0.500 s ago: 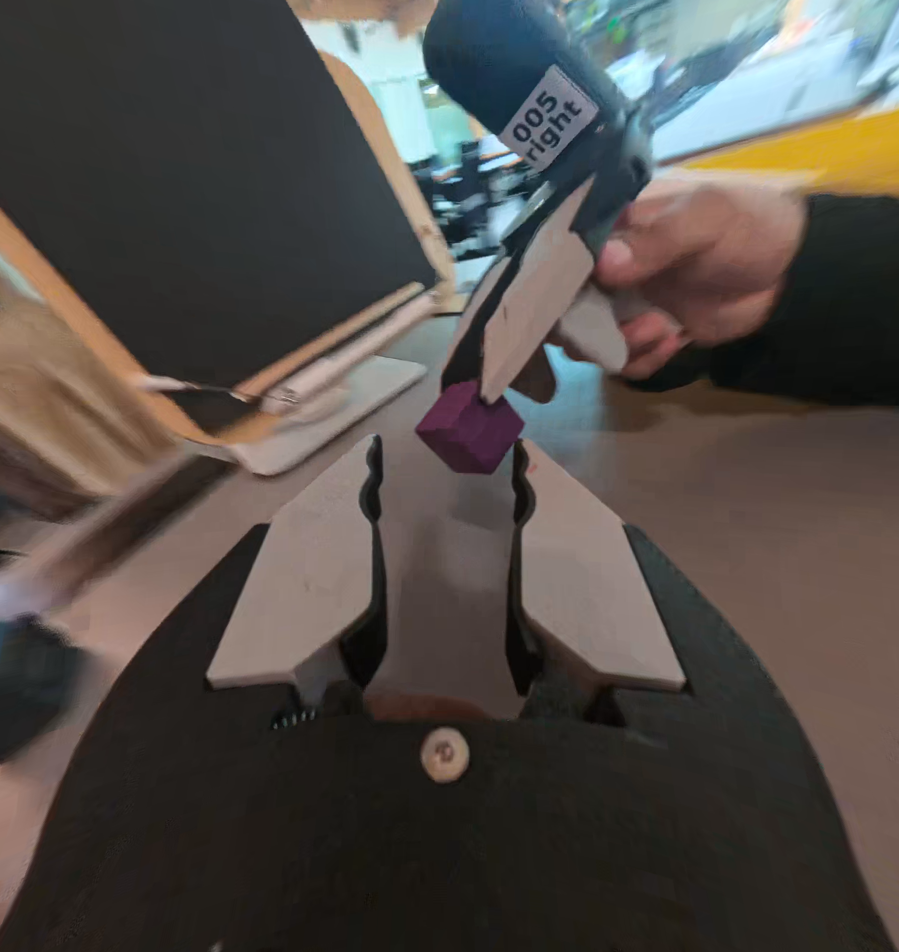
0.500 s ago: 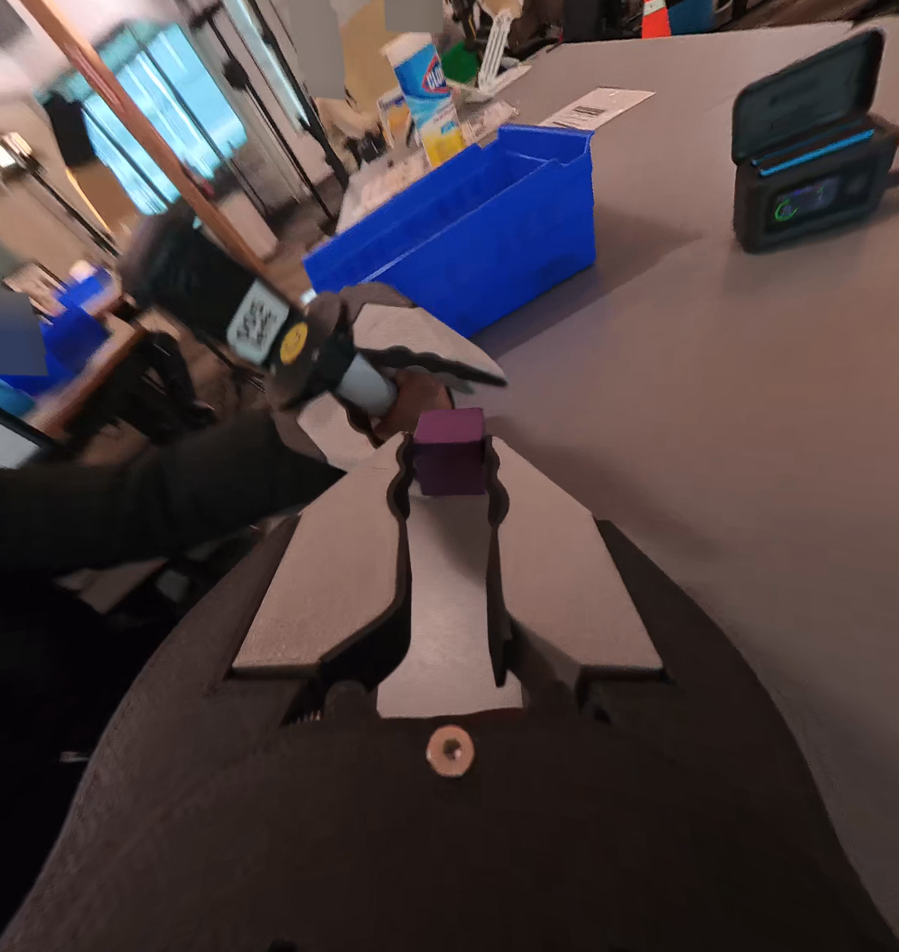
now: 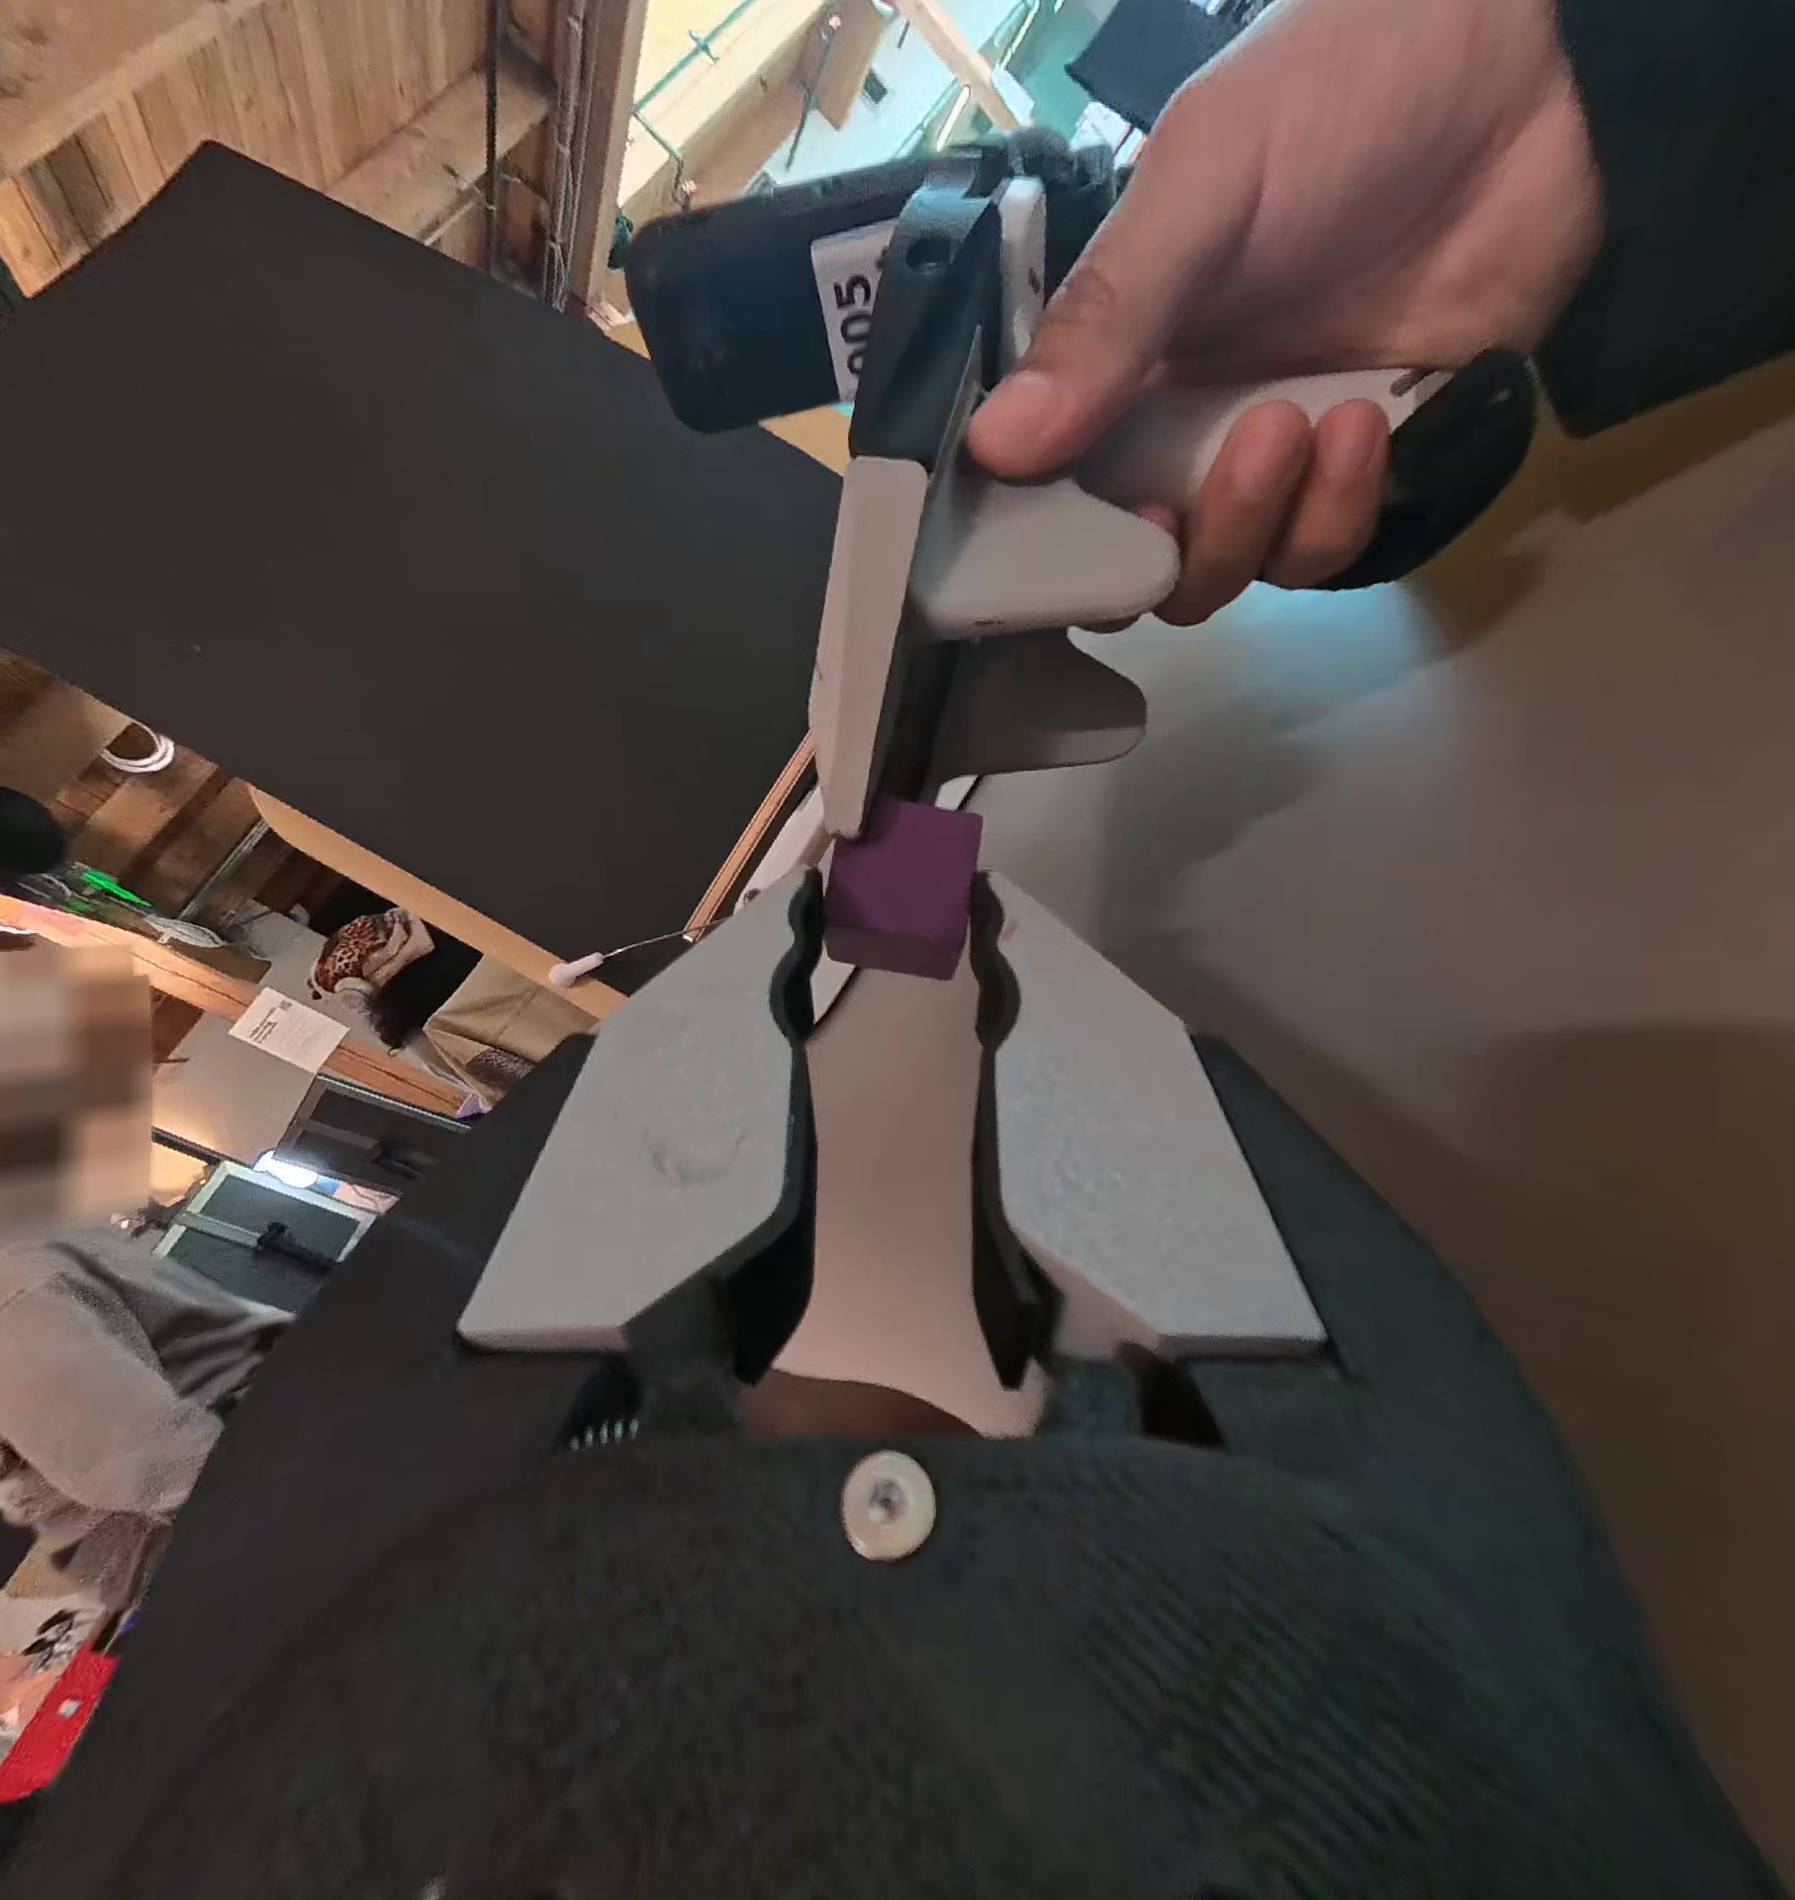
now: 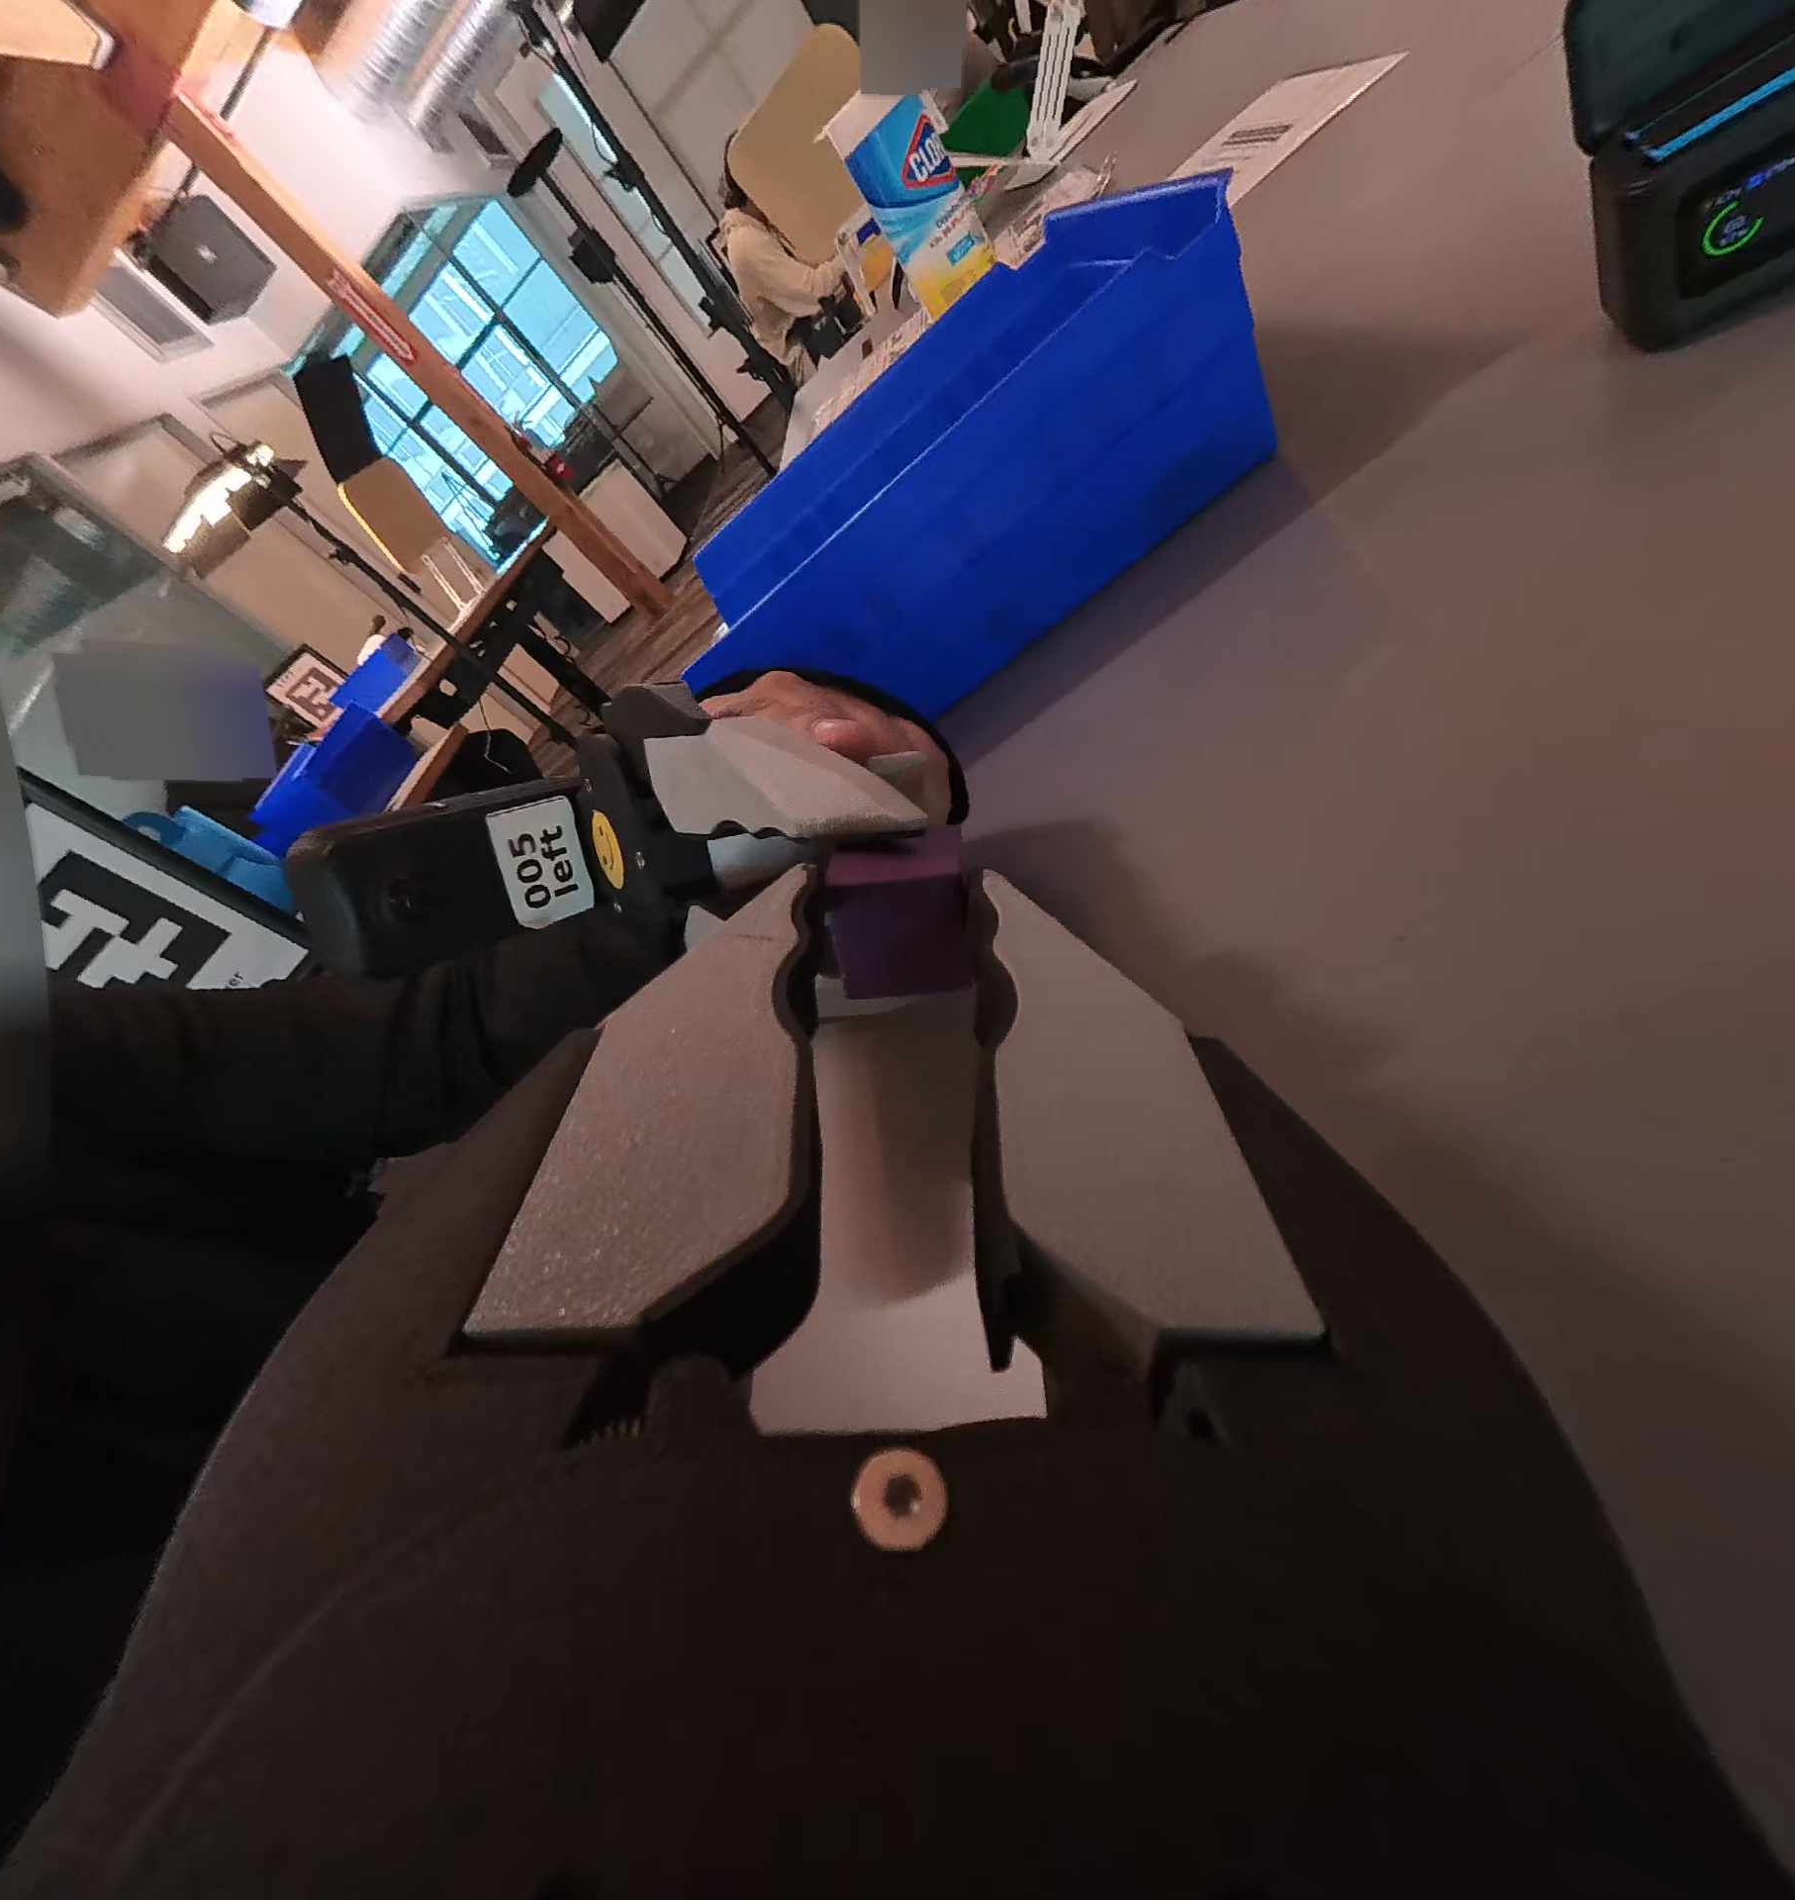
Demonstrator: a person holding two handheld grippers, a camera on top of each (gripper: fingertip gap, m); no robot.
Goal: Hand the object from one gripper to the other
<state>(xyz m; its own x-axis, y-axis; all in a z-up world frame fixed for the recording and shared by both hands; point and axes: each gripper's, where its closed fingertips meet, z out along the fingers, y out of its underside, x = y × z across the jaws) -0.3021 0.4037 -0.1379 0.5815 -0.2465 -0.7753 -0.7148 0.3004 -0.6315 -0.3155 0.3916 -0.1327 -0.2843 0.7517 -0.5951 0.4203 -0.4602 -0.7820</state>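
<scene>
Purple cube (image 3: 902,903) gripped between tips of both claws, left claw (image 3: 895,915), right claw (image 4: 899,930).

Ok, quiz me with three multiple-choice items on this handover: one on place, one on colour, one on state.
1. Where is the purple cube? A. between both grippers' fingertips B. in one gripper only C. out of view
2. What colour is the bin? A. red B. blue C. green
3. How is the right gripper? A. wide open B. out of view C. shut on the cube

Key: 1 A, the left gripper presses its sides too; 2 B, its walls are blue; 3 C, both fingers touch the cube.
</scene>
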